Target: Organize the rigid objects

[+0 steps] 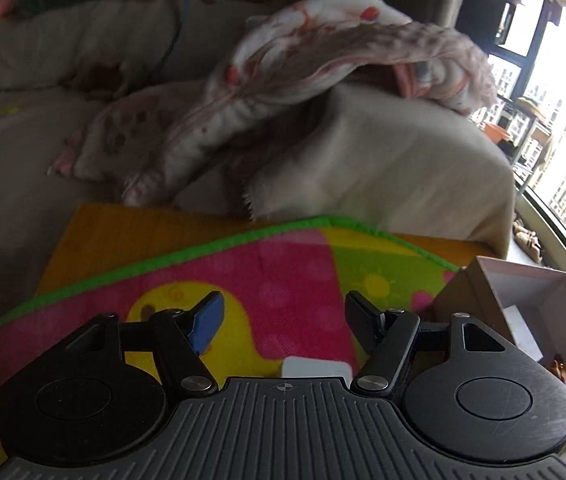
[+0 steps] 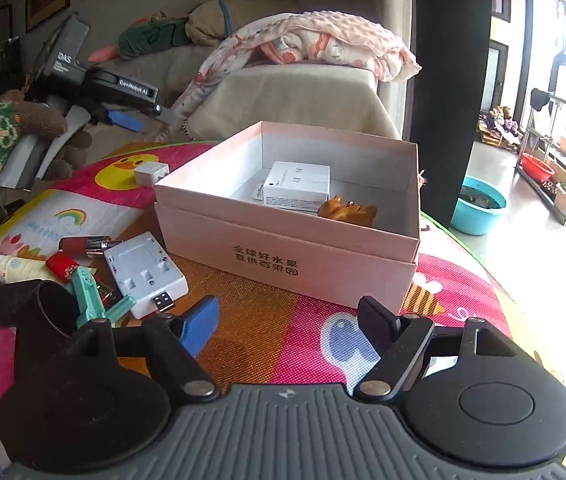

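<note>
Ahead of the right claw (image 2: 289,320), beyond its tips and clear of them, sits the pink cardboard box (image 2: 283,248) on the bench, lid off; inside lie a white boxed charger (image 2: 297,186) against the far side and a small brown animal figurine (image 2: 349,210) near the right wall. Right claw jaws spread wide, nothing between them, only mat below. Left of its blue pad (image 2: 199,328), just beside it, a clutter pile: white battery charger with USB plug (image 2: 145,274), teal plastic tool (image 2: 91,294), red lipstick (image 2: 83,245), small red tube (image 2: 61,266), cream tube (image 2: 11,270), black cylinder (image 2: 31,306). A white plug adapter (image 2: 151,174) sits behind the box's left corner. Left claw (image 1: 283,320) also released and empty, over the colourful cartoon play mat (image 1: 275,280); a white block (image 1: 315,368) shows just under its body, box corner (image 1: 523,300) to its right. Left view is motion-blurred. Behind the bench: beige sofa (image 2: 303,92) with a pink patterned blanket (image 2: 323,36), and a bright window (image 1: 563,120) at right.
</note>
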`<state>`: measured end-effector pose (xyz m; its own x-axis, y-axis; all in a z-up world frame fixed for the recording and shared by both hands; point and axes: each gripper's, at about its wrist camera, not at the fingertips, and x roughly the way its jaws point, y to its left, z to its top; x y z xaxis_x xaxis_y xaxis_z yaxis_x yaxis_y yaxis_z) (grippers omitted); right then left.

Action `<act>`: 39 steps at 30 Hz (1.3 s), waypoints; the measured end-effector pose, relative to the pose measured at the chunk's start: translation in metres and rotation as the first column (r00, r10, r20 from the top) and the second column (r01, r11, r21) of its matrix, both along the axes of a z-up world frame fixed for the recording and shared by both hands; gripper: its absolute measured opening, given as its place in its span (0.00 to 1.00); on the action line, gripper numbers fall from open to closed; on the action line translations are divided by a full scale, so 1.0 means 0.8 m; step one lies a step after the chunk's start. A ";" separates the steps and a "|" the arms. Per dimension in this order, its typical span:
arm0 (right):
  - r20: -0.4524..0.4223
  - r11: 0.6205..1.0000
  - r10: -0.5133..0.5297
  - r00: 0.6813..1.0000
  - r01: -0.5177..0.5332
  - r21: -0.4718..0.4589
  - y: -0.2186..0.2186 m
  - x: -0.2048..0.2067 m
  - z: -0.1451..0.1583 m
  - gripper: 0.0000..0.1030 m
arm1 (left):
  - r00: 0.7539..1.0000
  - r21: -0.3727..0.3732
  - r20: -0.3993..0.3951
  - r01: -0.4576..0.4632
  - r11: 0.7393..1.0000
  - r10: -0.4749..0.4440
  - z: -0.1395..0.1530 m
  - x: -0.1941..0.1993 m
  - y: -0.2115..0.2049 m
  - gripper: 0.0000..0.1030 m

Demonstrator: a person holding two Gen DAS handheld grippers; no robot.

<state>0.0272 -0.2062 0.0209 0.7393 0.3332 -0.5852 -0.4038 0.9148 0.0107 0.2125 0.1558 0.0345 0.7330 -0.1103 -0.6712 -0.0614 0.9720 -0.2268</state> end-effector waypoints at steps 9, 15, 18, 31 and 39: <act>-0.025 0.998 0.038 0.999 -0.037 0.042 0.011 -0.019 -0.007 0.75 | 0.988 -0.109 -0.039 0.144 0.984 -0.149 -0.027 -0.045 -0.018 0.49; -0.042 0.999 0.038 0.998 -0.037 0.019 0.016 -0.023 -0.022 0.75 | 0.952 -0.135 -0.031 0.298 0.945 -0.305 -0.029 -0.124 -0.054 0.49; -0.042 0.999 0.028 0.999 -0.027 0.022 0.014 -0.023 -0.022 0.75 | 0.931 -0.130 -0.017 0.361 0.924 -0.366 -0.030 -0.163 -0.070 0.51; -0.085 0.999 0.001 0.996 0.003 0.037 0.010 -0.016 -0.027 0.76 | 0.867 -0.017 -0.003 0.499 0.867 -0.499 -0.012 -0.251 -0.090 0.51; -0.083 0.999 -0.011 0.996 0.014 0.040 0.009 -0.015 -0.027 0.77 | 0.920 -0.098 0.057 0.392 0.915 -0.388 -0.008 -0.189 -0.062 0.51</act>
<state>0.0151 -0.1988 -0.0008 0.6928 0.3491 -0.6310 -0.3887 0.9178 0.0810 0.0617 0.1064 0.0282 0.6408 -0.4606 -0.6142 0.3275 0.8876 -0.3239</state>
